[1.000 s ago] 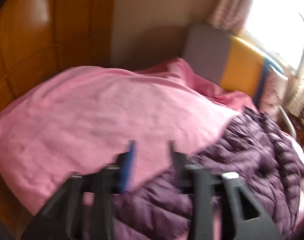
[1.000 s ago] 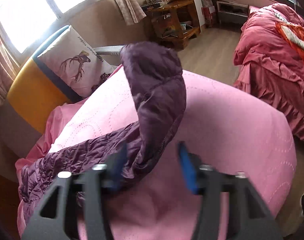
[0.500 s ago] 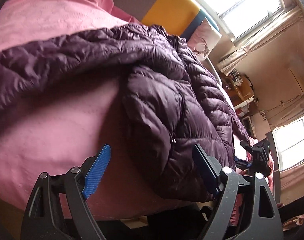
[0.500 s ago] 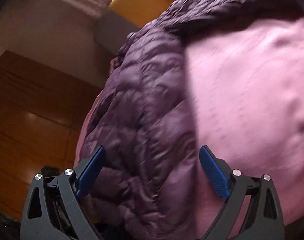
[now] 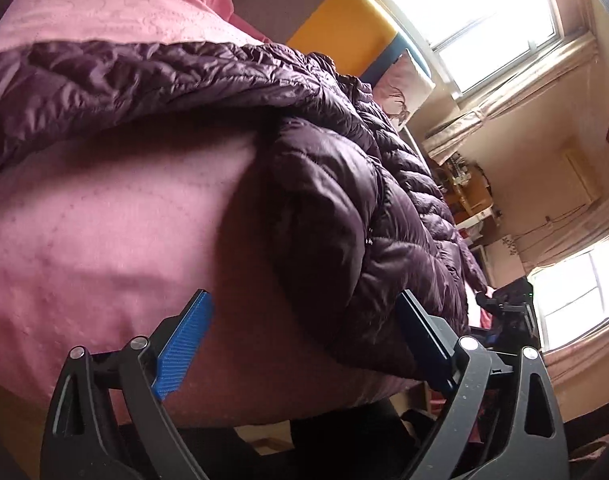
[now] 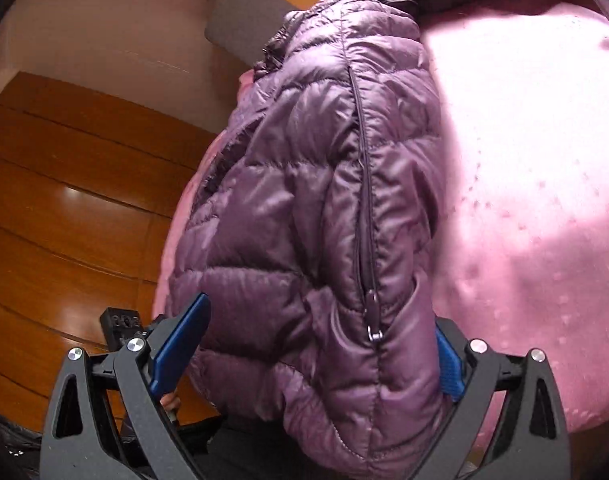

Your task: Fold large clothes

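Observation:
A dark purple quilted down jacket [image 5: 344, 208] lies on a pink bedspread [image 5: 104, 208], its hem hanging over the near edge. My left gripper [image 5: 304, 340] is open, low at the bed's edge, its right finger against the hanging hem, nothing clamped. In the right wrist view the jacket [image 6: 304, 220] fills the middle, its zipper running down to a pull. My right gripper [image 6: 320, 344] is open wide, its jaws standing either side of the jacket's lower edge. The other gripper [image 5: 508, 312] shows at the far end of the hem.
A yellow and grey headboard cushion [image 5: 340, 28] and a deer-print pillow [image 5: 400, 88] stand at the bed's far side. Bright windows [image 5: 484, 12] and a cluttered wooden shelf [image 5: 464, 192] lie beyond. Wooden wall panels [image 6: 64, 200] are left in the right wrist view.
Both grippers opened wide and dropped from above the bed to its near edge. The jacket flap the right gripper held up a second ago now lies down on the bed.

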The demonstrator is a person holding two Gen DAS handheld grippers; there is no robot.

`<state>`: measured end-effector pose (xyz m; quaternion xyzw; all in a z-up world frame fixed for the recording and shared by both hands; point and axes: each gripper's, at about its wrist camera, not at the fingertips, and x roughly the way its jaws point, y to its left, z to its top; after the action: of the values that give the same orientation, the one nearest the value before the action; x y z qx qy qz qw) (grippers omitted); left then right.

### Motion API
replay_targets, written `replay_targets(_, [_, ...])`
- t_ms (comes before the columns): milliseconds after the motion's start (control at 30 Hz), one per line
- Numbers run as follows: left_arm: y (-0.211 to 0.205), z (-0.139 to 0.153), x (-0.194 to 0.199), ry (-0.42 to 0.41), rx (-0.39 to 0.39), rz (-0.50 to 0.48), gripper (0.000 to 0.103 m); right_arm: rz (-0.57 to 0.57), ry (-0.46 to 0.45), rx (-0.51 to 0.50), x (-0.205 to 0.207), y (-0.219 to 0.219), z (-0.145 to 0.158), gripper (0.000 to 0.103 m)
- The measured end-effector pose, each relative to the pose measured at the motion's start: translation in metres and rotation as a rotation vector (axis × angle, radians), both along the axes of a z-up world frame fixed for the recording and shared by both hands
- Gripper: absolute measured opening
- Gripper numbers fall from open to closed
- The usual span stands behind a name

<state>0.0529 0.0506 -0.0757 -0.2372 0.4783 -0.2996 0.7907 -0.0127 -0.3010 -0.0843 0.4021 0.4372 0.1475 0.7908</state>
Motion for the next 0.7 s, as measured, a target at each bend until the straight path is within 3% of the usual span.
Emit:
replay_targets(67, [0.004, -0.003, 0.002, -0.009, -0.051, 0.010, 0.091, -0.014, 0.030, -0.062, 0.003, 0.004, 0.002, 0.074])
replay_targets(167, [0.009, -0.003, 0.018, -0.035, -0.164, 0.033, 0.091, -0.011, 0.047, -0.109, 0.006, 0.014, 0.006, 0.062])
replay_targets(233, [0.007, -0.004, 0.032, -0.048, -0.200, 0.031, 0.091, -0.003, 0.062, -0.147, 0.013, 0.019, 0.011, 0.044])
replay_targets(267, [0.002, -0.007, 0.042, -0.038, -0.213, 0.014, 0.090, 0.001, 0.068, -0.169, 0.015, 0.021, 0.016, 0.026])
replay_targets(300, [-0.004, -0.011, 0.050, -0.019, -0.235, -0.032, 0.082, 0.000, 0.073, -0.203, 0.019, 0.022, 0.024, 0.022])
replay_targets(333, [-0.014, -0.014, 0.059, -0.001, -0.244, -0.099, 0.066, 0.004, 0.068, -0.223, 0.026, 0.020, 0.032, 0.020])
replay_targets(367, [-0.020, -0.013, 0.065, -0.002, -0.205, -0.124, 0.030, 0.010, 0.054, -0.249, 0.029, 0.022, 0.042, 0.017])
replay_targets(400, [-0.024, -0.009, 0.067, -0.010, -0.186, -0.136, 0.017, 0.016, 0.038, -0.284, 0.030, 0.025, 0.056, 0.016])
replay_targets(467, [-0.026, 0.018, 0.071, -0.059, -0.178, -0.159, 0.010, 0.016, -0.014, -0.341, 0.029, 0.027, 0.091, 0.014])
replay_targets(600, [-0.001, 0.114, 0.062, -0.223, -0.188, -0.188, 0.005, -0.023, -0.180, -0.410, 0.001, 0.020, 0.163, 0.012])
replay_targets(700, [0.015, 0.148, 0.033, -0.251, -0.137, -0.248, 0.005, 0.004, -0.169, -0.412, -0.027, 0.019, 0.162, 0.012])
